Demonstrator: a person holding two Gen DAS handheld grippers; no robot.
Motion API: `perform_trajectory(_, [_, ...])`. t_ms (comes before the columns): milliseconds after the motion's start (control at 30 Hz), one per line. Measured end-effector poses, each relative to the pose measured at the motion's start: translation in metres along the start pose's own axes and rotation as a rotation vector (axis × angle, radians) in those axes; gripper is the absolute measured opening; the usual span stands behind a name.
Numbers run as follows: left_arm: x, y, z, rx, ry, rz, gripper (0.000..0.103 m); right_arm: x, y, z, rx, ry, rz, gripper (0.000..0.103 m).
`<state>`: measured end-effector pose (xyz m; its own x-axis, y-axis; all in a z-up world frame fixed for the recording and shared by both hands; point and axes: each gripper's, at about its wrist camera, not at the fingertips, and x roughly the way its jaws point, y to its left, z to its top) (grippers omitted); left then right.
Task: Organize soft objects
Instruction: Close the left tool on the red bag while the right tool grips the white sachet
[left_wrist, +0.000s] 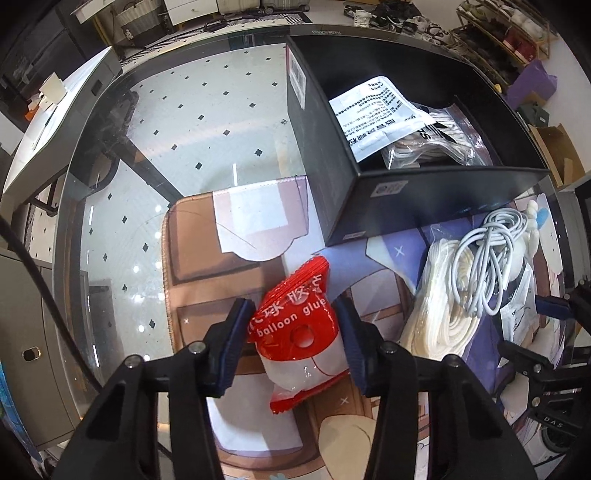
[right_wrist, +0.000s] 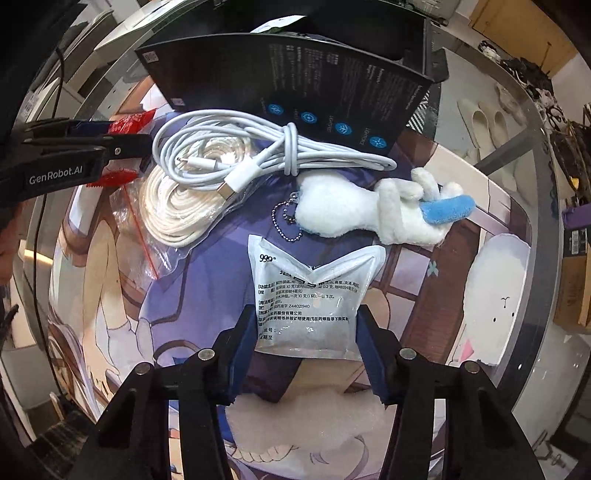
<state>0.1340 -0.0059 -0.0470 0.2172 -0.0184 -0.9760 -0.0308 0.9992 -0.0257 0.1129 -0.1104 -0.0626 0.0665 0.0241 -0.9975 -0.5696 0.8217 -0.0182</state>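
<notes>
Grippers both pinched shut on packets lying on the printed mat (right_wrist: 207, 280), left gripper (left_wrist: 295, 332) on red balloon-glue packet (left_wrist: 295, 325), right gripper (right_wrist: 306, 343) on white medicine sachet (right_wrist: 310, 295), likely bound for black box (left_wrist: 369, 192).

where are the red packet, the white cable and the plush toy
red packet (left_wrist: 295, 325): left wrist view, on its printed red front
white cable (right_wrist: 280, 155): right wrist view, on the knotted middle of the coil
plush toy (right_wrist: 369, 210): right wrist view, on its white body
</notes>
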Motion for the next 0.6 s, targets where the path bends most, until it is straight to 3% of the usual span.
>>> perform_trajectory(267, [-0.015, -0.01, -0.023, 0.084, -0.055, -0.036, 0.047, -0.006, -0.01, -0.016, -0.04, -0.043, 0.035, 0.046])
perform_trajectory(400, [-0.018, -0.005, -0.027, 0.064, -0.086, -0.061, 0.047, -0.01, -0.028, -0.022, -0.011, -0.102, 0.057, 0.044])
perform_trajectory(600, [-0.023, -0.007, -0.025, 0.084, -0.108, -0.072, 0.046, -0.012, -0.039, -0.034, -0.012, -0.115, 0.074, 0.042])
